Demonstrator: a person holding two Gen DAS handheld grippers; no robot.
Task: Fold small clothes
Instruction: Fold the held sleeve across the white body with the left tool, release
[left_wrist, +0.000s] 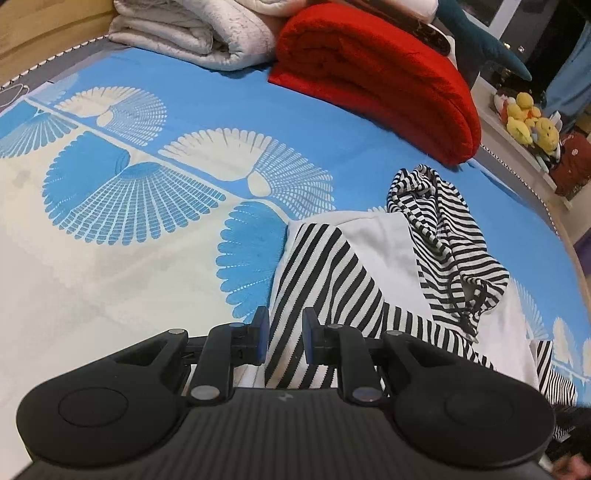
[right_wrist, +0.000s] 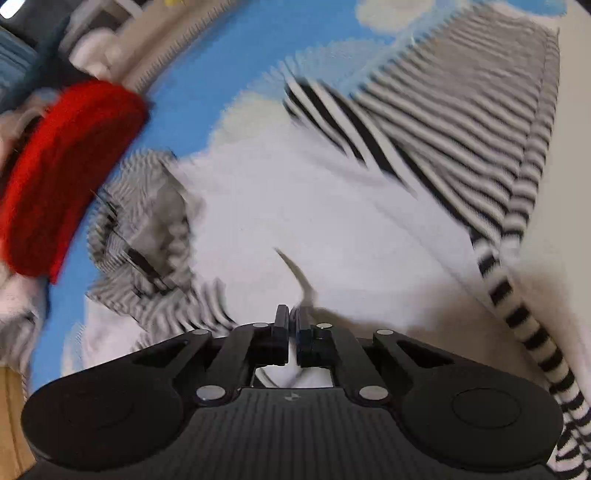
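Note:
A small hooded top, white with black-and-white striped sleeves and hood (left_wrist: 443, 236), lies on the blue and cream bedspread (left_wrist: 147, 221). My left gripper (left_wrist: 285, 334) is open, its jaws on either side of a striped sleeve (left_wrist: 317, 280) that runs between them. In the blurred right wrist view my right gripper (right_wrist: 293, 321) is shut on a fold of the white body cloth (right_wrist: 295, 206). The striped sleeve (right_wrist: 461, 129) lies at the upper right there and the hood (right_wrist: 147, 221) at the left.
A rolled red blanket (left_wrist: 380, 81) and folded grey-white quilts (left_wrist: 192, 33) lie at the far end of the bed; the red blanket also shows in the right wrist view (right_wrist: 70, 166). Yellow plush toys (left_wrist: 528, 118) sit on a shelf beyond the bed's right edge.

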